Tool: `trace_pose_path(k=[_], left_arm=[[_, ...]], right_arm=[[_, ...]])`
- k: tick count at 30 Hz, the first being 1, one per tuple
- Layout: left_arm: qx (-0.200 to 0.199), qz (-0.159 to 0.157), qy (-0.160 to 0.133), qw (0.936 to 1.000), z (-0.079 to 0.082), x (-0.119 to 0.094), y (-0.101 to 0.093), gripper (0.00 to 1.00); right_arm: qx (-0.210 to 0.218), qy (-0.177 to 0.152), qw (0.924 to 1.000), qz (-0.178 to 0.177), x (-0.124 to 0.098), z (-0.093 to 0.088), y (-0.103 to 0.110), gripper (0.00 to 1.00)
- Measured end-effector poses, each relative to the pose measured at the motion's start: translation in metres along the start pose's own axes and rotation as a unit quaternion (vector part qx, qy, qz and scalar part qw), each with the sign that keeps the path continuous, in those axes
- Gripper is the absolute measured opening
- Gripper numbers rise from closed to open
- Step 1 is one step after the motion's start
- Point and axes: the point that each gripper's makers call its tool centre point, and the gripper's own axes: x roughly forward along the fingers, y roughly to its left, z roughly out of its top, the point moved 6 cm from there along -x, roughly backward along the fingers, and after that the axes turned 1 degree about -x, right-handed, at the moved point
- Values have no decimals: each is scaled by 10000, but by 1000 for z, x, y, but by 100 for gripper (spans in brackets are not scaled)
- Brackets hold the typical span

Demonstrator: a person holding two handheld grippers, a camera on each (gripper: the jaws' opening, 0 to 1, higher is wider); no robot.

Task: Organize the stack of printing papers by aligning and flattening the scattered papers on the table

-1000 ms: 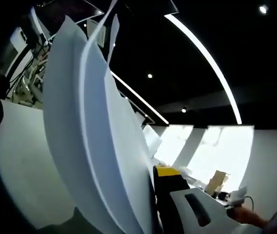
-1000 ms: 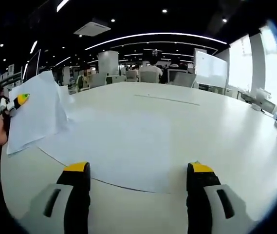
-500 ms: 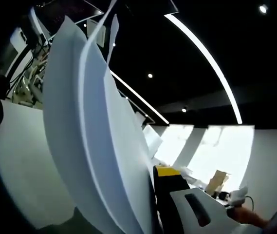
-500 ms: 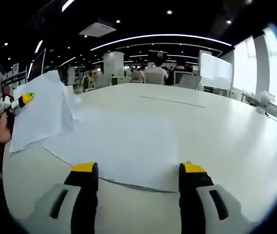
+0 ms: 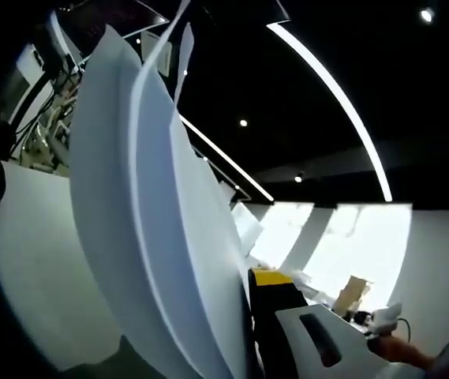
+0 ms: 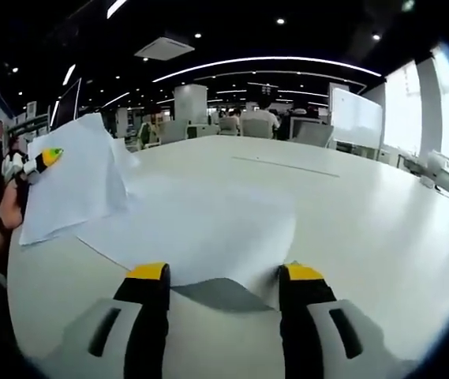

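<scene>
Two handheld grippers work loose printing papers on a white table in an open-plan office.

The left gripper, jaws clamped on a bunch of sheets, holds them tilted up off the table; in the left gripper view the sheets curve upward against a dark ceiling crossed by light strips. The right gripper sits low at the near edge of a large flat sheet, its yellow-tipped jaws apart, the paper's edge lifted and bowed between them, casting a shadow on the table.
</scene>
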Motion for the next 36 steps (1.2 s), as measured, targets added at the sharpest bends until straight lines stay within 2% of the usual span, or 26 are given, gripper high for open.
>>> trace_pose_path(k=[9, 14, 19, 26, 36], left_arm=[[-8, -3, -5, 10000, 0, -1, 0, 10], [-11, -4, -5, 10000, 0, -1, 0, 10], [-14, -6, -4, 10000, 0, -1, -1, 10], [-17, -8, -6, 10000, -1, -1, -2, 10], [-17, -5, -2, 10000, 0, 0, 0, 10]], right_arm=[[-34, -23, 10000, 90, -5, 2, 9, 44], [-93, -66, 9997, 205, -6, 4, 10, 29], [-115, -70, 9995, 295, -9, 3, 16, 20], [-118, -67, 9993, 338, -7, 1, 13, 18], [-42, -63, 9994, 348, 0, 0, 7, 8]])
